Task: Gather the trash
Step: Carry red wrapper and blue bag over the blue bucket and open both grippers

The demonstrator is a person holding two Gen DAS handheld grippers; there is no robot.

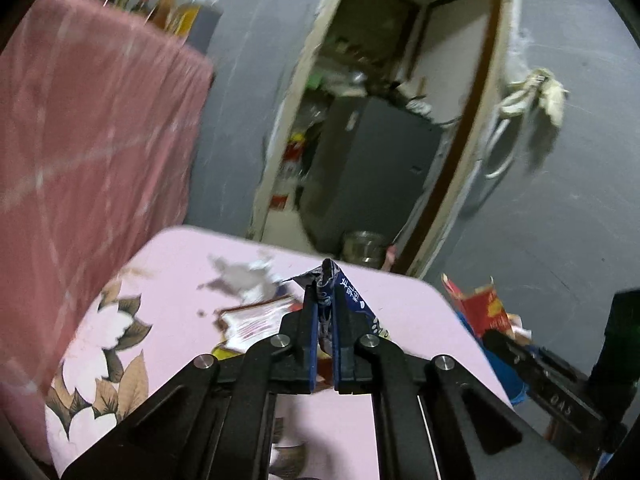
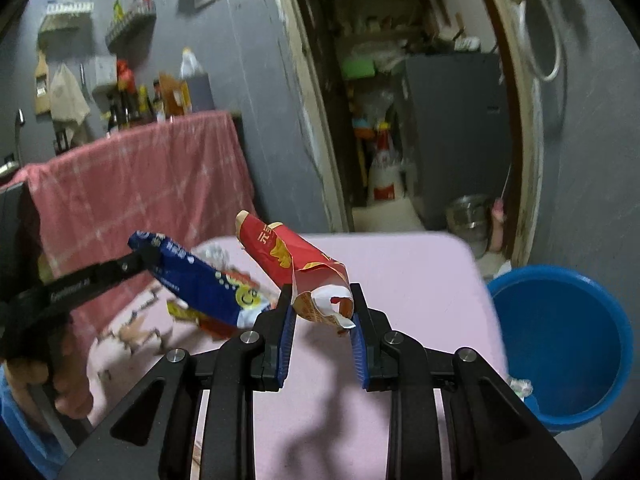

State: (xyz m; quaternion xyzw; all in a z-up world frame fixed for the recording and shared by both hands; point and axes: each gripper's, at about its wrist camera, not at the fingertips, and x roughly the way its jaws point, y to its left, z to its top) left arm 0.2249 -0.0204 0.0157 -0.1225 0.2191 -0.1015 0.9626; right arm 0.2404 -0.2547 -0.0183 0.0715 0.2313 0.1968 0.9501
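Step in hand: both grippers carry wrappers above the pink table.

Right gripper jaws pinch the crumpled red paper wrapper; left gripper jaws clamp the blue foil wrapper. Next, probably: swing right to the blue plastic tub, then release.

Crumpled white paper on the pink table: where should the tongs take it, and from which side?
Pinch the crumpled paper across its bunched middle, coming from above; its flat torn edges hug the table, likely giving no purchase.
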